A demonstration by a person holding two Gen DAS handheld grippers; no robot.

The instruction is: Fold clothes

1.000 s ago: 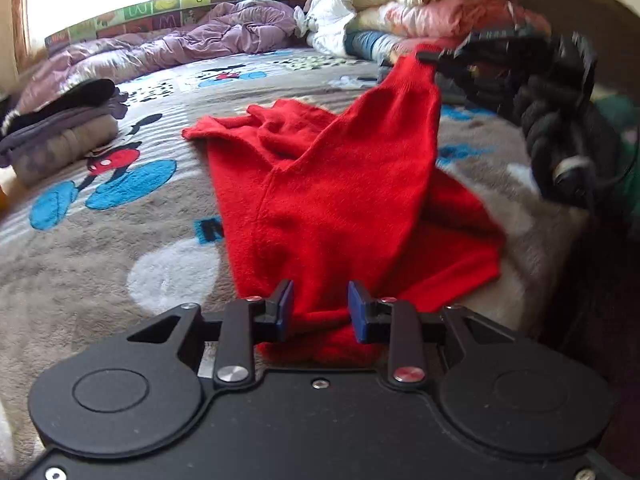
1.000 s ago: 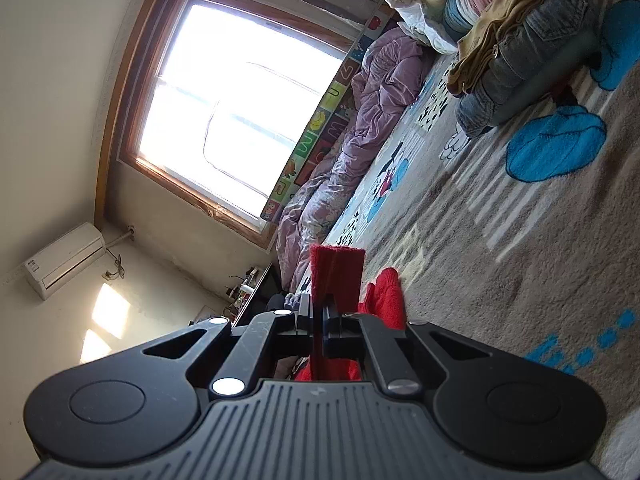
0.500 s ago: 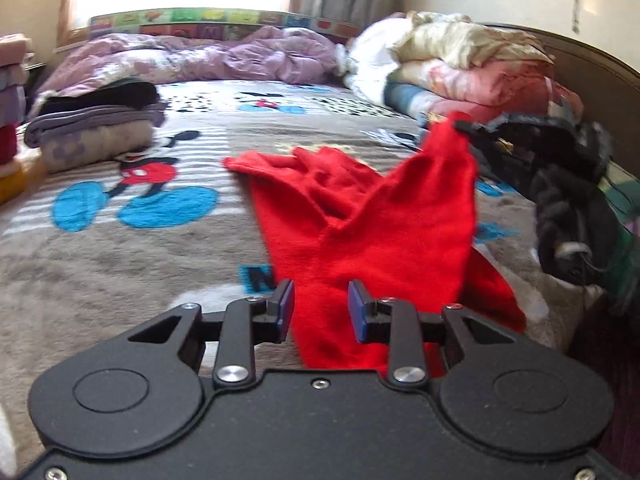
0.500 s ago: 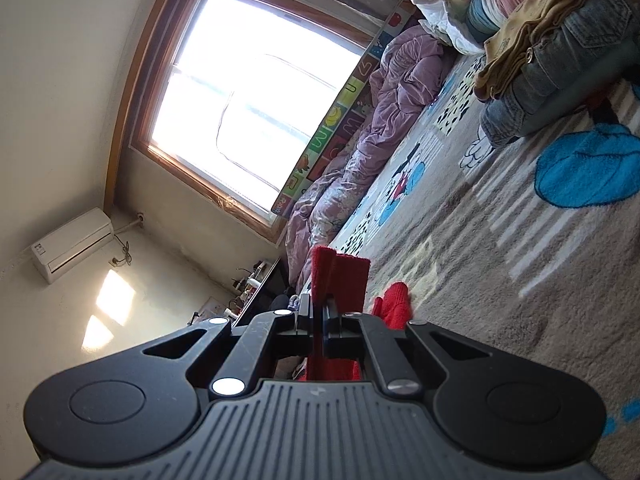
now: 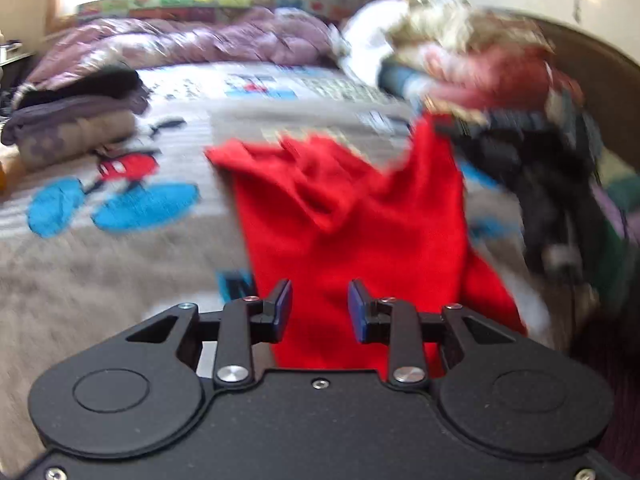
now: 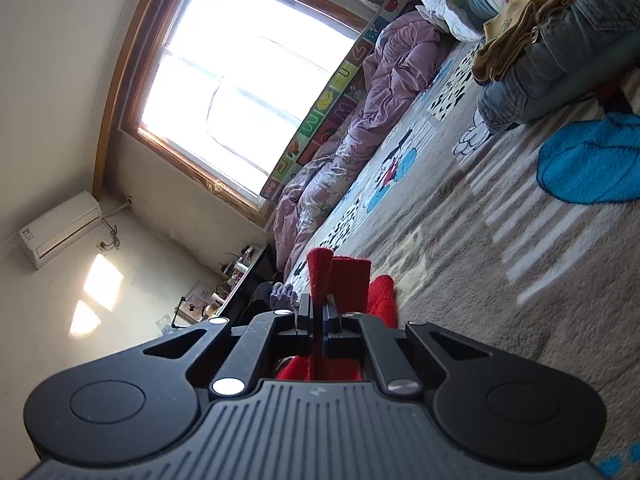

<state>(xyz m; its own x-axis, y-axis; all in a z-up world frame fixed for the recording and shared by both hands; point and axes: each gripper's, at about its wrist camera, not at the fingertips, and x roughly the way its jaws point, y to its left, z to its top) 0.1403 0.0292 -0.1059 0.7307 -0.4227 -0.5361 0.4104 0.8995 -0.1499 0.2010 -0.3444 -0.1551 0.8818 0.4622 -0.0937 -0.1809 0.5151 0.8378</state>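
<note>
Left gripper [image 5: 319,310], jaws parted with nothing between them, hovers above the near hem of the red sweater [image 5: 360,224], which lies on the cartoon-print blanket [image 5: 100,248]; compared with a second ago its view has swung level and blurred, and the folded stack [image 5: 72,128] sits further left. Right gripper [image 6: 319,318], jaws clamped on a sweater edge, still lifts that corner above the bed [image 5: 434,128]; its view now shows more of the jeans pile [image 6: 560,48].
</note>
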